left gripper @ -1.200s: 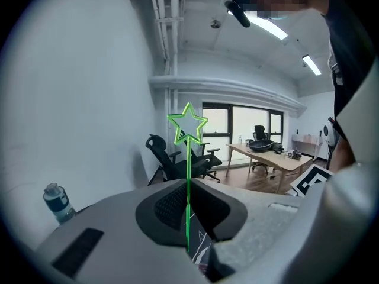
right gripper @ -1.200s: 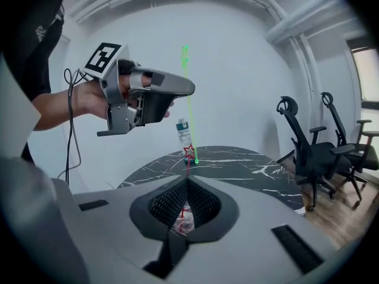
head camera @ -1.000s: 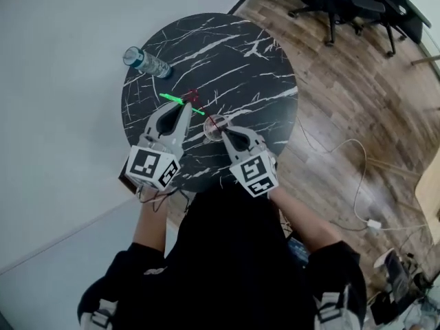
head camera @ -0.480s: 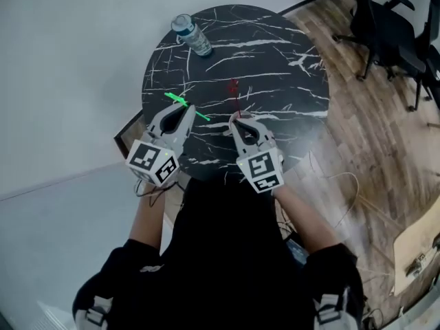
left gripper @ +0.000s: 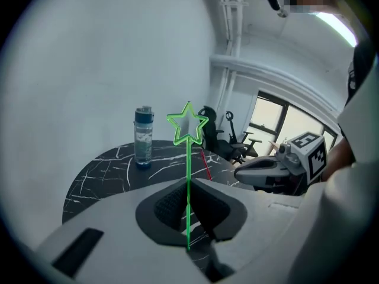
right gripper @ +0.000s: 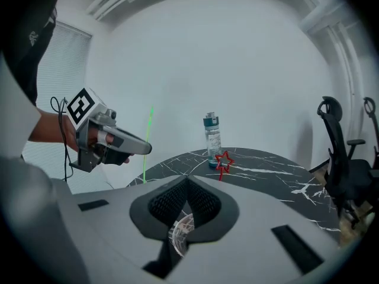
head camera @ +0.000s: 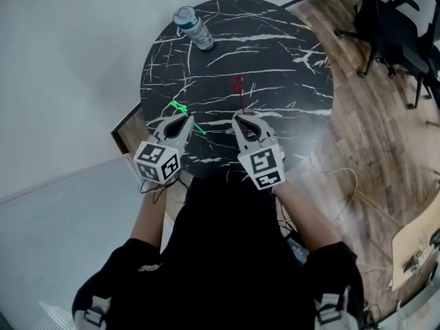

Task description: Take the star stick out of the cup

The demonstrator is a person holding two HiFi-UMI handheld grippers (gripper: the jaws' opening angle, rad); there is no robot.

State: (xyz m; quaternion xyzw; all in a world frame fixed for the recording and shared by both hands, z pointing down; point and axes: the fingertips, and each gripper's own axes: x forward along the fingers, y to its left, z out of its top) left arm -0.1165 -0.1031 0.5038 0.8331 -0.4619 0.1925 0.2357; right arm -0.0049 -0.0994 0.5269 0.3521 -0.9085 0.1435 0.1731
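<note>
- Green star stick (left gripper: 188, 152) is out of the cup. It stands upright in my left gripper (left gripper: 187, 185), jaws closed tight on the thin stem, star end above the tips.
- Right gripper (right gripper: 187, 185) jaws are narrowed onto a clear cup (right gripper: 179, 234), which sits low between the pads.
- Red star stick (right gripper: 222, 162) pokes out past the right jaws, over the table. It looks seated in that cup, but I can't see its base.
- Both grippers sit side by side at the near edge of the black marble table (head camera: 275, 53), apart and not touching.
- Water bottle (head camera: 193, 28) stands at the far edge, well away from both grippers.
- Office chairs (head camera: 385, 19) are off to the right on the wood floor.
</note>
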